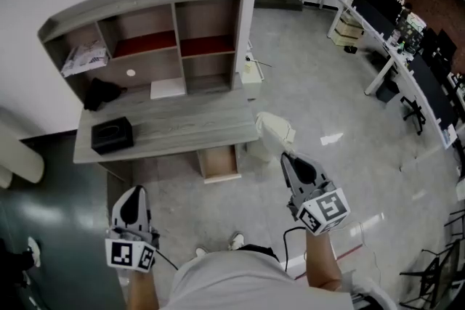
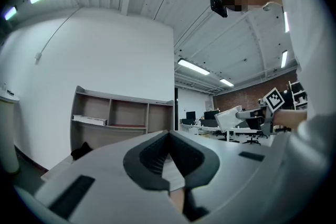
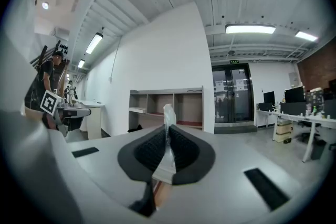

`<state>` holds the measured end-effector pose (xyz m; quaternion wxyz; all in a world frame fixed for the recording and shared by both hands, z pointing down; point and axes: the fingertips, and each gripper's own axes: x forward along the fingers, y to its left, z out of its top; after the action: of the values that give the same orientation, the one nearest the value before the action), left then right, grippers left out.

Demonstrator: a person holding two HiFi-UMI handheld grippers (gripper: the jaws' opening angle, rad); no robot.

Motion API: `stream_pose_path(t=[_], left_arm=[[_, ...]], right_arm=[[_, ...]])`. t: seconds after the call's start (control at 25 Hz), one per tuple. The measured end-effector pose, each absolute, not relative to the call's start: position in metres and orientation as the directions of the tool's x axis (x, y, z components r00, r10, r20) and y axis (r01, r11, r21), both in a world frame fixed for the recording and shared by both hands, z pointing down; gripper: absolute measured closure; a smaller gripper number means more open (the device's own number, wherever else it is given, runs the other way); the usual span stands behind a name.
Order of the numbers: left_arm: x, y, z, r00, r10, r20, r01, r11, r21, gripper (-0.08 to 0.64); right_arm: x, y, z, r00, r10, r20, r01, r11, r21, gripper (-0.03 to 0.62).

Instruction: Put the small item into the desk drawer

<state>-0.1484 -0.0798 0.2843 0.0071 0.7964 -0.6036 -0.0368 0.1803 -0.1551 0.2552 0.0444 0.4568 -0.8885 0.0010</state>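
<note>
Between the right gripper's (image 3: 167, 138) pinched fingers, a thin white packet (image 3: 168, 114) is standing on edge. It is looking pale, crinkled and slightly see-through, and its top is poking up past the dark ribbed pads. From the head view the packet is hanging in the air off the desk's (image 1: 182, 128) front corner, at about two o'clock from the open drawer (image 1: 220, 163), clear of both. The drawer is sticking out under the desktop, showing a bare wooden bottom. The left gripper (image 1: 134, 192) is hovering low at seven o'clock from the drawer, with its fingers pressed together on nothing. A black box (image 1: 112, 135) is sitting toward the desktop's nine o'clock end.
</note>
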Motion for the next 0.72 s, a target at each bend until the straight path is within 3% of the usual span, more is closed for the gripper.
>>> stream_pose_path(t=[0.72], left_arm=[[-0.147,-0.077,0.275,0.230,-0.971,-0.067,-0.970,-0.234,0.070,0.541]], right_arm=[[0.250,-0.125,0.238,-0.452,-0.892,0.003,-0.891,0.452,-0.041,0.565]])
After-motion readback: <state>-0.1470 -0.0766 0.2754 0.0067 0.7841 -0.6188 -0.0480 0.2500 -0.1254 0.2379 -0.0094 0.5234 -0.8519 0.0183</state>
